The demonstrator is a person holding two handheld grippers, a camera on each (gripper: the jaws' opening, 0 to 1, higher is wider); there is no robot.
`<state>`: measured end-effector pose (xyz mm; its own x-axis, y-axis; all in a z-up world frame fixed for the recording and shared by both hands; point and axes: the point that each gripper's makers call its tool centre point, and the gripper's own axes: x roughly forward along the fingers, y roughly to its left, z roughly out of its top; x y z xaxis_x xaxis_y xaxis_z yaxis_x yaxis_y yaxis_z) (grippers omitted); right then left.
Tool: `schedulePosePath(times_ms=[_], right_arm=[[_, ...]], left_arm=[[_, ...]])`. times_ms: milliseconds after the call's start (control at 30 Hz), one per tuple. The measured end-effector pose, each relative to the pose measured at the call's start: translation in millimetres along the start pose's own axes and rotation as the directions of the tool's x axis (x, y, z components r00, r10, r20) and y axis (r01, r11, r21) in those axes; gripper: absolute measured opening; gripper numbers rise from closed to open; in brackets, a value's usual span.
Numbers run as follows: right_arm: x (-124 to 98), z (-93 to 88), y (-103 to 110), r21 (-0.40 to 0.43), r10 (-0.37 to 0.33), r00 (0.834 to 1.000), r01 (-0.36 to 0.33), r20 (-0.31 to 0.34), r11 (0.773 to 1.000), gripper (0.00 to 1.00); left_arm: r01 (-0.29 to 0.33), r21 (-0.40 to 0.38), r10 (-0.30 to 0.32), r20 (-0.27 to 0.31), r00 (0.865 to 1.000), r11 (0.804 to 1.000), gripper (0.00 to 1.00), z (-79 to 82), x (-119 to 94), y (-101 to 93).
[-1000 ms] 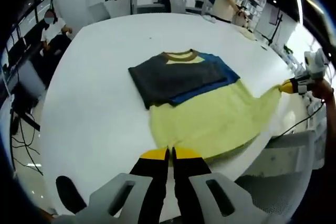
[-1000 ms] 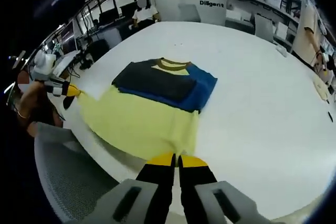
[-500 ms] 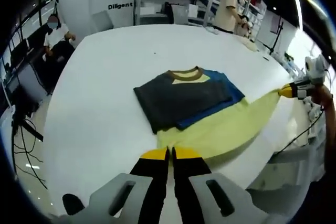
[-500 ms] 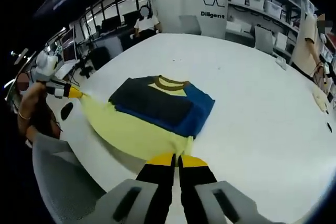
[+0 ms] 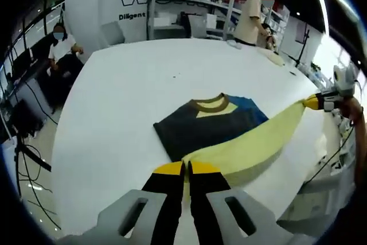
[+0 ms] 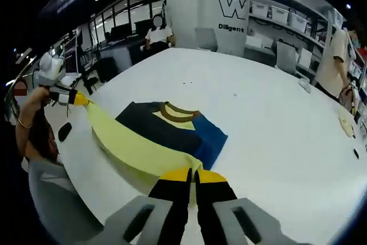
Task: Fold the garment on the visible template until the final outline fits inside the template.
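- In the left gripper view, we see our left gripper at the bottom with its two yellow-tipped jaws pressed together on one corner of the yellow hem of the one garment.
- That garment lies near the middle of the round white worktop. Its upper part shows one dark grey panel, one blue panel and a brown collar.
- The yellow lower part rises off the worktop as a stretched band that runs from our left gripper to the right gripper at the right edge of this view, which pinches the other hem corner.
- We count two people here: one seated at far left and one standing at the shelving beyond the worktop.
- We cannot make out a template outline on the worktop in this view.
- In the right gripper view, the right gripper sits at the bottom, its two jaws closed on the yellow hem of the garment.
- The yellow band stretches left, clear of the worktop, to the left gripper, held in a hand at the left edge.
- The dark and blue upper part lies flat, collar towards the far side.
- We count two people again: one seated behind the worktop, one standing at right.
- One small dark spot lies on the worktop near the left edge.
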<state>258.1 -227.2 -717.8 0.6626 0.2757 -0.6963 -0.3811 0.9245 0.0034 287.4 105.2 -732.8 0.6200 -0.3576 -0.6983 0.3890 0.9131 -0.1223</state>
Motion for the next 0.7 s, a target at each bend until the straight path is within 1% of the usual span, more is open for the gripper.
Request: schedulePosePath(times_ms=[100, 167, 267, 400, 567, 700], right_arm=[[7.9, 14.5, -5.3, 0.002, -0.020, 1.000, 0.020, 0.021, 1.000, 0.00], [10.8, 18.4, -7.4, -0.002, -0.028, 0.999, 0.028, 0.023, 1.000, 0.00], [21.0, 28.7, -14.9, 0.004, -0.041, 0.999, 0.041, 0.035, 0.999, 0.00], [30.2, 34.8, -21.0, 0.014, -0.041, 0.999, 0.040, 0.033, 0.999, 0.00], [40.6, 45.3, -29.0, 0.013, -0.041, 0.999, 0.041, 0.030, 0.999, 0.00], [53.1, 53.9, -38.5, 0.026, -0.052, 0.998, 0.052, 0.027, 0.998, 0.00]], left_arm=[[0.000, -0.012, 0.000, 0.008, 1.000, 1.000, 0.01, 11.3, 10.9, 9.8], [-0.004, -0.016, 0.004, 0.004, 1.000, 1.000, 0.01, 13.4, 15.4, 14.6], [-0.011, -0.041, 0.011, 0.007, 1.000, 0.999, 0.01, 19.1, 22.1, 24.4], [-0.004, -0.075, 0.005, 0.018, 1.000, 0.997, 0.01, 31.7, 31.2, 33.0], [-0.009, -0.074, 0.010, 0.020, 1.000, 0.997, 0.01, 46.3, 45.0, 41.9], [-0.009, -0.072, 0.011, 0.024, 1.000, 0.997, 0.01, 57.9, 56.6, 46.1]])
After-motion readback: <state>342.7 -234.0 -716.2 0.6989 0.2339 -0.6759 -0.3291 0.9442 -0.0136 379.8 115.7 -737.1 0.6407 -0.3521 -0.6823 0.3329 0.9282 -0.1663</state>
